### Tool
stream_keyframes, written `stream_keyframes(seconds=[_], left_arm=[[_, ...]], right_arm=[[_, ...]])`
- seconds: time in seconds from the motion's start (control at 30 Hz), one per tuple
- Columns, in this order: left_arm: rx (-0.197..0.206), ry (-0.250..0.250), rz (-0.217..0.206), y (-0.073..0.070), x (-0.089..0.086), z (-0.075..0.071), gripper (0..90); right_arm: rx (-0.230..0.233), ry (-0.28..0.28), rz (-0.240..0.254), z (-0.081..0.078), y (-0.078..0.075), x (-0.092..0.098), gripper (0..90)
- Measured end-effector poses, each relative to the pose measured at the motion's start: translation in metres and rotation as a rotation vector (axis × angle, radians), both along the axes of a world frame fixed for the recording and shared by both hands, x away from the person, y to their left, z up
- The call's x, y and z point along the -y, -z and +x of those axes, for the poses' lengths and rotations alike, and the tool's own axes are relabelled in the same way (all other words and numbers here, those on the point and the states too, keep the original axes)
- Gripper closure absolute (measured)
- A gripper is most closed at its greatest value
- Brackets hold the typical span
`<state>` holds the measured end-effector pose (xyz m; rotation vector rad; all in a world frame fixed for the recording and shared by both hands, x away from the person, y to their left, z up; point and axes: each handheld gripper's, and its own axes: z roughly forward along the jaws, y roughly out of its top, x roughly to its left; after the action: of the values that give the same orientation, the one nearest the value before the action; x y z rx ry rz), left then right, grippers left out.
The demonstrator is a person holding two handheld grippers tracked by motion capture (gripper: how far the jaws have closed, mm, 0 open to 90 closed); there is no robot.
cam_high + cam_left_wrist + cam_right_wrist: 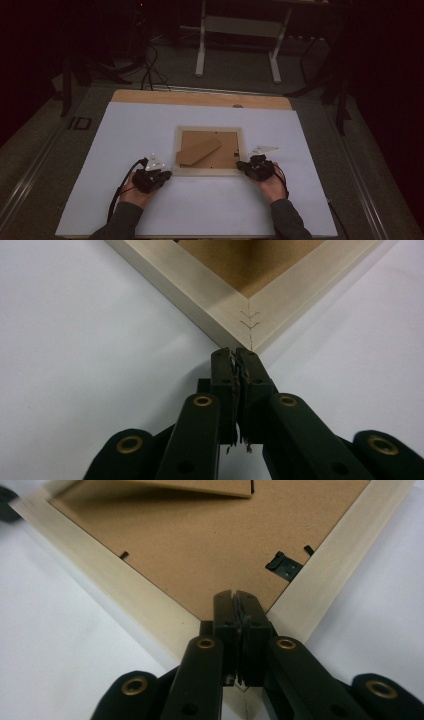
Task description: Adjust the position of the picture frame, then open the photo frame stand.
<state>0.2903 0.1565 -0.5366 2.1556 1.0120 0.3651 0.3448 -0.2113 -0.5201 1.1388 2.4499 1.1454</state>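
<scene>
Both grippers, left [233, 354] and right [234, 596], pressed together empty at picture frame [209, 171] near corners; next: spread to grasp

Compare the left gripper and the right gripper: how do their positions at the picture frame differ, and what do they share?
The left gripper points at the picture frame from outside its near-left corner, tips over the white table. The right gripper reaches over the near-right corner, tips above the brown backing board. Both have jaws shut, holding nothing.
</scene>
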Motion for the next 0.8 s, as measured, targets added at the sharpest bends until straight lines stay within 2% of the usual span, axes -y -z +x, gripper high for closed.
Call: stream_keyframes(seconds=[0.1, 0.53, 0.7, 0.8], left_arm=[[0.004, -0.005, 0.003, 0.000, -0.001, 0.000, 86.0], [0.017, -0.055, 0.000, -0.002, -0.008, 0.000, 78.1], [0.018, -0.071, -0.011, -0.003, -0.010, 0.000, 67.1], [0.023, -0.099, -0.012, -0.004, -0.011, 0.000, 62.9]], right_arm=[[-0.002, 0.006, 0.019, -0.001, -0.001, 0.004, 85.1], [0.030, 0.000, 0.006, -0.003, -0.007, 0.002, 79.7], [0.043, 0.014, 0.018, -0.003, -0.012, 0.006, 76.2], [0.047, 0.032, 0.031, -0.002, -0.014, 0.012, 73.5]])
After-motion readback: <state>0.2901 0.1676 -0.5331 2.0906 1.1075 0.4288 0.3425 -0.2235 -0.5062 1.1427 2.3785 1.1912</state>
